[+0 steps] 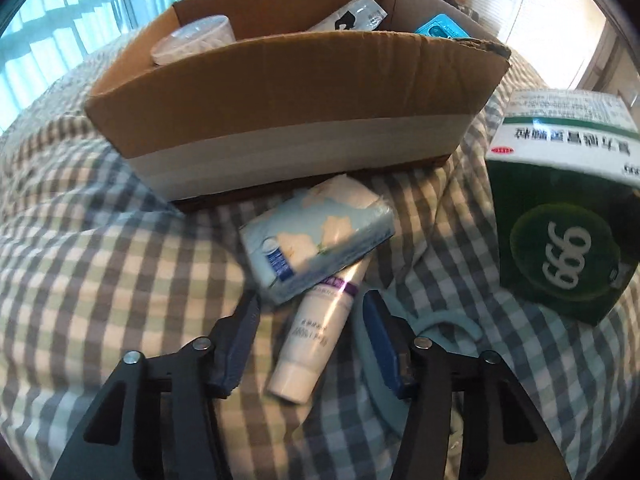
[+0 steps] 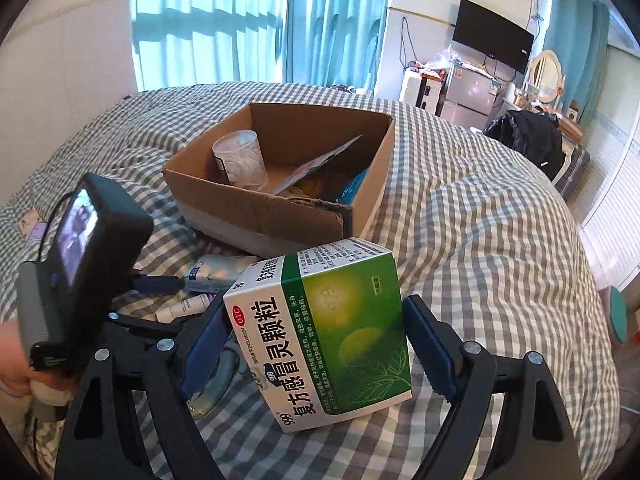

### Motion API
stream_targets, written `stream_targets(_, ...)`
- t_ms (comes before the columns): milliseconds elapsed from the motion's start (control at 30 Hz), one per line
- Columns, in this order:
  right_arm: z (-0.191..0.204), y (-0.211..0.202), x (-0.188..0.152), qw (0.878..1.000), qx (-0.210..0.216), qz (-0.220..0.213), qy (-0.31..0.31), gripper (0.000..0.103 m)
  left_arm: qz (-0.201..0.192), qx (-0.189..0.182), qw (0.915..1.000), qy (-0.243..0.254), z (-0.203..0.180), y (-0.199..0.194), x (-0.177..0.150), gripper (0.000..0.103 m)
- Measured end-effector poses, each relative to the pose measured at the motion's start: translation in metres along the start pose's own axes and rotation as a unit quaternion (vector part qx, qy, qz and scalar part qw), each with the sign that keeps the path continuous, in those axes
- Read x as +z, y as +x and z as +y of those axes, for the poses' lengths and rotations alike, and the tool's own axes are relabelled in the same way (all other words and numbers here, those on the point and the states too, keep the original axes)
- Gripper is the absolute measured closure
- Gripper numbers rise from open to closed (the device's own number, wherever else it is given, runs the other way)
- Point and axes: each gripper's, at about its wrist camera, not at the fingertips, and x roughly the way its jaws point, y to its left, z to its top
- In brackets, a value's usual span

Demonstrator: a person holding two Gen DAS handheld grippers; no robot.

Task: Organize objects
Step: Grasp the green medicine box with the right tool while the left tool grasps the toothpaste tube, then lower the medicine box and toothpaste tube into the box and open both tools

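the left gripper (image 1: 310, 312) is spread wide over a white squeeze tube (image 1: 310, 344) on the checked bed cover (image 1: 120, 280). a soft blue tissue pack (image 1: 316, 236) lies across the tube's far end, near the brown cardboard box (image 1: 296, 92) with a clear plastic cup (image 1: 192, 38) inside. the right gripper (image 2: 316, 344) squeezes a green and white medicine carton (image 2: 324, 340), maybe lifted a bit

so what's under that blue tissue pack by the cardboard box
A white tube with a purple band lies under the tissue pack, its capped end sticking out toward the left gripper. The tube's far end is covered by the pack, so anything else beneath stays hidden.
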Motion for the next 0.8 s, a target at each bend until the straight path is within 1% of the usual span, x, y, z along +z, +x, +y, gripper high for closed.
stream_targets(67, -0.002, 0.001, 0.0, 1.0, 0.002, 0.0, 0.003, 0.018, 0.006, -0.012, 0.9999, -0.005, 0.002, 0.003, 0.001, 0.055)
stream_targets(133, -0.002, 0.002, 0.0, 1.0, 0.004, 0.0, 0.005, 0.018, 0.008, -0.028, 0.9995, -0.006, 0.003, 0.002, 0.0, 0.069)
stream_targets(233, -0.003, 0.0, -0.001, 1.0, 0.007, -0.001, 0.008, 0.018, 0.012, -0.033, 0.9994, -0.004, 0.004, -0.001, -0.003, 0.073)
stream_targets(300, -0.003, -0.002, -0.002, 1.0, 0.008, 0.0, 0.009, 0.018, 0.014, -0.032, 0.9994, 0.001, 0.004, -0.005, -0.006, 0.075)
stream_targets(400, -0.003, -0.005, -0.003, 1.0, 0.006, 0.0, 0.007, 0.018, 0.015, -0.014, 0.9998, 0.007, 0.003, -0.011, -0.013, 0.078)
stream_targets(567, 0.0, -0.013, -0.003, 1.0, 0.0, -0.001, 0.006, 0.019, 0.008, -0.014, 0.9999, 0.004, 0.001, -0.027, -0.024, 0.078)
stream_targets(667, 0.004, -0.023, 0.0, 1.0, -0.005, -0.007, 0.0, 0.019, -0.004, -0.019, 0.9998, 0.002, -0.002, -0.041, -0.028, 0.078)
stream_targets(800, 0.009, -0.04, 0.004, 1.0, -0.01, -0.018, -0.008, 0.019, -0.029, -0.016, 0.9994, 0.005, -0.004, -0.065, -0.034, 0.078)
